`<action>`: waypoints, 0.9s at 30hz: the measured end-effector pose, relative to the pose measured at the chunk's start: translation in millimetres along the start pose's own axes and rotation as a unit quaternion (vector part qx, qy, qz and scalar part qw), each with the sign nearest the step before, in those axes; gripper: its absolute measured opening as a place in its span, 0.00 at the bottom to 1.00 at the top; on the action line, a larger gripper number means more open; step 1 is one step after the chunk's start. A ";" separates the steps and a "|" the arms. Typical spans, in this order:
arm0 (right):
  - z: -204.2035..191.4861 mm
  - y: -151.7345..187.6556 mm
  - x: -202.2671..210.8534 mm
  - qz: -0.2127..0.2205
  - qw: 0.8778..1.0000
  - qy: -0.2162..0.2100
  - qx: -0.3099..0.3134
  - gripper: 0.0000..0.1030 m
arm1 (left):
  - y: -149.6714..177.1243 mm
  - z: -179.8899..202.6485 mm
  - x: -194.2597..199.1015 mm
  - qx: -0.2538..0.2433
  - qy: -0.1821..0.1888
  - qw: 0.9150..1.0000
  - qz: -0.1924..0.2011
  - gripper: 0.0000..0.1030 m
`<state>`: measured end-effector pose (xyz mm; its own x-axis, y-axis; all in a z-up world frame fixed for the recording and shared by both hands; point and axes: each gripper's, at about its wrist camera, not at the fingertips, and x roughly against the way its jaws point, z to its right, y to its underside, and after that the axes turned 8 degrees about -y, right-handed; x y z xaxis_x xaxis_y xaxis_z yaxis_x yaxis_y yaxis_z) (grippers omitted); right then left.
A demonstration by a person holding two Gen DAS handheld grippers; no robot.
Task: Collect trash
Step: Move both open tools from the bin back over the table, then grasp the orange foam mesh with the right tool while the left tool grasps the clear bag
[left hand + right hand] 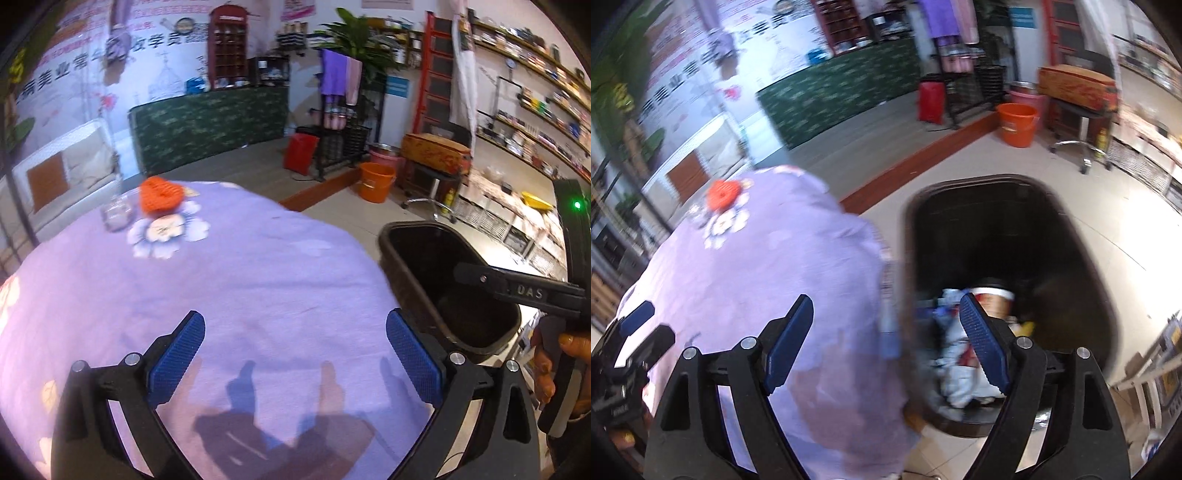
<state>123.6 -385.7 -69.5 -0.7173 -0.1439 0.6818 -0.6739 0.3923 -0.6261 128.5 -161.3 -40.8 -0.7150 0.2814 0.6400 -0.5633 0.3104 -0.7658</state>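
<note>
**Both grippers empty, trash sits in bin**

Left gripper (295,363): jaws spread wide, nothing between them, only lilac tablecloth (240,280) below. Right gripper (888,341): jaws well apart, nothing clamped, straddling the table edge and the bin (1082,266).

Right wrist view only: bin interior, with crumpled white wrappers (956,373) and a paper cup (993,301) at the bottom. Left wrist view gets the bin (402,269) at the table's right edge, inside just dark; it also shows the right gripper's body and the hand (554,365) holding it.

Farther out on the cloth: orange heart-shaped item (160,195), sharp in left view, blurred in right (723,194). A clear glass (117,214) beside it shows in left view only. Orange bucket (376,181) on the floor beyond.
</note>
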 end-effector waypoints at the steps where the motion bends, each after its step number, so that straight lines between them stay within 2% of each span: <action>1: -9.3 -0.2 -5.3 -0.005 1.000 -0.008 0.010 0.79 | 0.5 -9.5 0.3 0.010 -0.007 1.000 -0.001 0.94; 7: -54.9 -3.3 -28.1 -0.027 0.997 -0.043 0.055 0.79 | 6.3 -73.9 -1.4 0.074 -0.060 0.995 -0.012 0.94; 11: -82.3 -10.1 -42.4 -0.038 0.994 -0.064 0.080 0.79 | 13.2 -107.0 1.1 0.097 -0.091 0.991 -0.019 0.94; 20: -140.5 -29.9 -82.2 -0.067 0.984 -0.106 0.127 0.79 | 14.7 -164.6 -2.1 0.134 -0.128 0.982 -0.029 0.94; 27: -196.9 -64.3 -138.1 -0.081 0.973 -0.125 0.176 0.79 | 3.3 -194.6 -20.4 0.151 -0.139 0.978 -0.037 0.94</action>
<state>301.0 -212.1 -48.9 -0.5882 -0.4118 0.6960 -0.7687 0.0173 -0.6394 221.7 10.7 -44.0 -0.7290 -0.0020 0.6845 -0.6843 0.0257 -0.7287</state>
